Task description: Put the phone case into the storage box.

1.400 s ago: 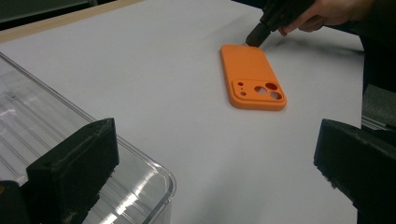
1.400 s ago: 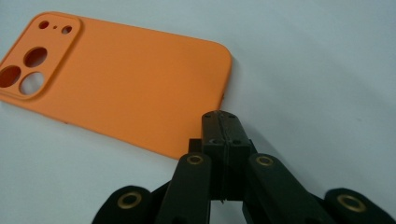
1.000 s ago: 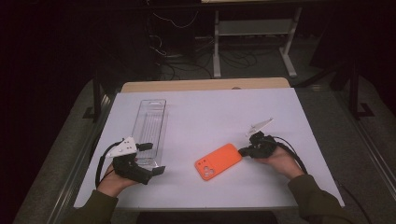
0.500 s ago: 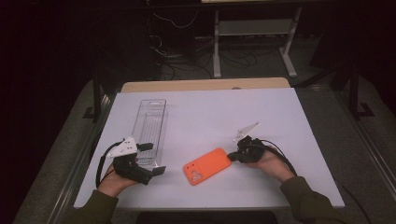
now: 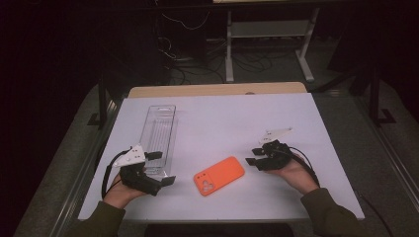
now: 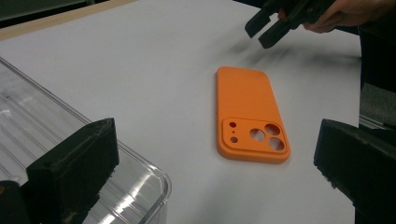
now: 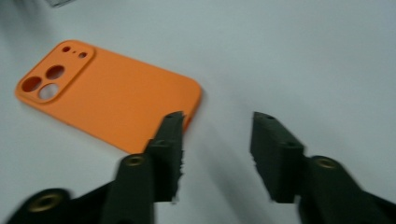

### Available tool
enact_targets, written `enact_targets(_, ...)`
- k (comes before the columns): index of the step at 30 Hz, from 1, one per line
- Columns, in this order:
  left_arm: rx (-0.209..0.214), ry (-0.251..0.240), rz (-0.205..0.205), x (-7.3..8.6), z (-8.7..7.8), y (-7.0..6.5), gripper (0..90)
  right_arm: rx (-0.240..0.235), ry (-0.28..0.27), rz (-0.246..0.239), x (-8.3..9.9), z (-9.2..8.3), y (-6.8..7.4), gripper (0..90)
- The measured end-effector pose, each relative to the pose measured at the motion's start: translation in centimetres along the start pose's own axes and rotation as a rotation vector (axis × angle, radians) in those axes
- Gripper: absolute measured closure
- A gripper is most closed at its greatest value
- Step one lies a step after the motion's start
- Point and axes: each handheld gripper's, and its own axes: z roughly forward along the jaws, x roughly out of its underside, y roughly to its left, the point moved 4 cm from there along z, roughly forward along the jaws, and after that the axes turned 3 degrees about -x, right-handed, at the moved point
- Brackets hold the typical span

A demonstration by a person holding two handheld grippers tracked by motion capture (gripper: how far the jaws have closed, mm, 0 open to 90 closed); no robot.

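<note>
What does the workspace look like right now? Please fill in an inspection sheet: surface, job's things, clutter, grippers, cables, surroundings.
Surface: white table top, flat, with a wooden strip along its far edge.
Job's things: orange phone case lying back up, camera cutouts toward the person, near the front middle.
Clutter: clear plastic tray at the left, long side running front to back.
Grippers: right claw open, off the case and beside its right end; its jaws have just been opening, nothing between them. Left claw open at the tray's near end.
Cables: black cable loops from each claw; a tangle on the floor behind the table.
Surroundings: dark room, white table frame at the back.
</note>
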Motion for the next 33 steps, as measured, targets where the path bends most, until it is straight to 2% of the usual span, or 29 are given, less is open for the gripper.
enact_targets(4,0.001,0.000,0.003,0.0,0.0,0.0,0.0,0.046,-0.044,0.038,0.8,-0.9,-0.1,26.9)
enact_targets(7,0.002,-0.002,0.003,0.0,0.0,0.0,0.0,0.061,-0.091,0.058,1.3,-1.7,0.0,15.0)
enact_targets(12,0.004,-0.012,0.005,-0.1,0.1,0.0,0.0,0.086,-0.173,0.071,2.1,-2.7,0.7,4.0)
enact_targets(14,0.003,-0.009,-0.008,-0.1,0.0,-0.1,0.0,0.087,-0.184,0.074,2.5,-2.8,1.1,0.5)
enact_targets(19,0.006,-0.013,-0.009,-0.1,0.1,-0.2,0.0,0.098,-0.190,0.055,3.3,-2.8,1.8,0.0)
enact_targets(23,0.005,-0.005,-0.003,0.0,-0.1,-0.1,0.0,0.093,-0.206,0.051,3.8,-3.1,1.8,0.0)
enact_targets(33,0.016,-0.011,0.003,-0.3,0.2,-0.2,0.0,0.087,-0.202,0.047,3.9,-3.4,1.4,0.0)
